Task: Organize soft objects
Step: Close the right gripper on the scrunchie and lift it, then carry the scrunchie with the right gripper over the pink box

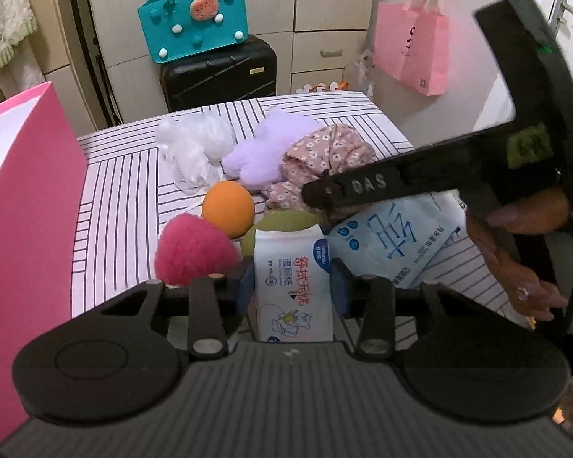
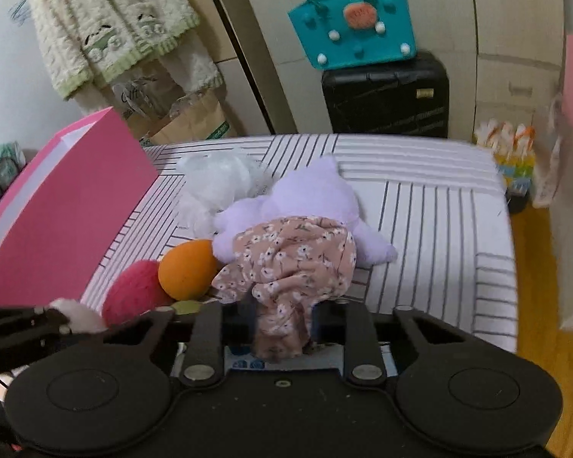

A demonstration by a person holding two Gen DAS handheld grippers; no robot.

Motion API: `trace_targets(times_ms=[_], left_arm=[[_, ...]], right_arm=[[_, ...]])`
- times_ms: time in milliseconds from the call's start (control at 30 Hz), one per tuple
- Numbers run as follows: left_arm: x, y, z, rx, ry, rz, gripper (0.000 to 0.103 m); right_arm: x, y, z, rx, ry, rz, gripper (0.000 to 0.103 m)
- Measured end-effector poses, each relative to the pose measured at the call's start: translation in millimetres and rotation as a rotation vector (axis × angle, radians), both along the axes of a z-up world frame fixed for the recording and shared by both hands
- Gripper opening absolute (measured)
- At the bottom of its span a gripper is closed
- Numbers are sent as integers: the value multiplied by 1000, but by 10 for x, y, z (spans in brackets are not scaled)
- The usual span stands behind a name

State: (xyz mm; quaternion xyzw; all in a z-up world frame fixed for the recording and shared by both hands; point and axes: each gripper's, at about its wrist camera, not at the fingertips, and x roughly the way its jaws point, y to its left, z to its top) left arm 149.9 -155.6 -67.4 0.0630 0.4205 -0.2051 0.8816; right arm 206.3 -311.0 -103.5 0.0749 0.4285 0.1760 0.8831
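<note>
Both grippers, left gripper (image 1: 293,280) and right gripper (image 2: 282,316), clamped, angled downward.

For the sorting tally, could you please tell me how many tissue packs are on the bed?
2. The white wet-wipe pack is clamped in the left gripper; the pale blue tissue pack lies flat just right of it, under the right gripper's finger. Others may be hidden.

On the striped bed (image 2: 420,206), the lilac plush toy (image 2: 317,198) lies behind the floral cloth (image 2: 294,255), with the orange ball (image 2: 187,269) to their left.
</note>
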Motion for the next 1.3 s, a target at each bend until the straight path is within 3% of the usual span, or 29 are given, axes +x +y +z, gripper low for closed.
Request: trace_targets(times_ms=[200,367,600,800,1033,1300], left_arm=[[-3,17,-29,-4,-13,3,43],[-21,-31,-55,17,-4,-10,47],[-7,-51,-76,25,-4,13,40],[14,75,-14,-49,39,25,39],[-34,248,170,-115,54,-11,39],[-123,359,342,-106,78,-72,39]], right_arm=[[-185,-2,209,-23,-102,18,19],[-296,-76,296,-8,-133,4,19],[-431,-150,390,4,-161,-8,19],[-508,-230,438,24,-133,-4,19],[-636,-155,456,-11,-68,88,19],[-855,-183,602,17,-38,156,20]])
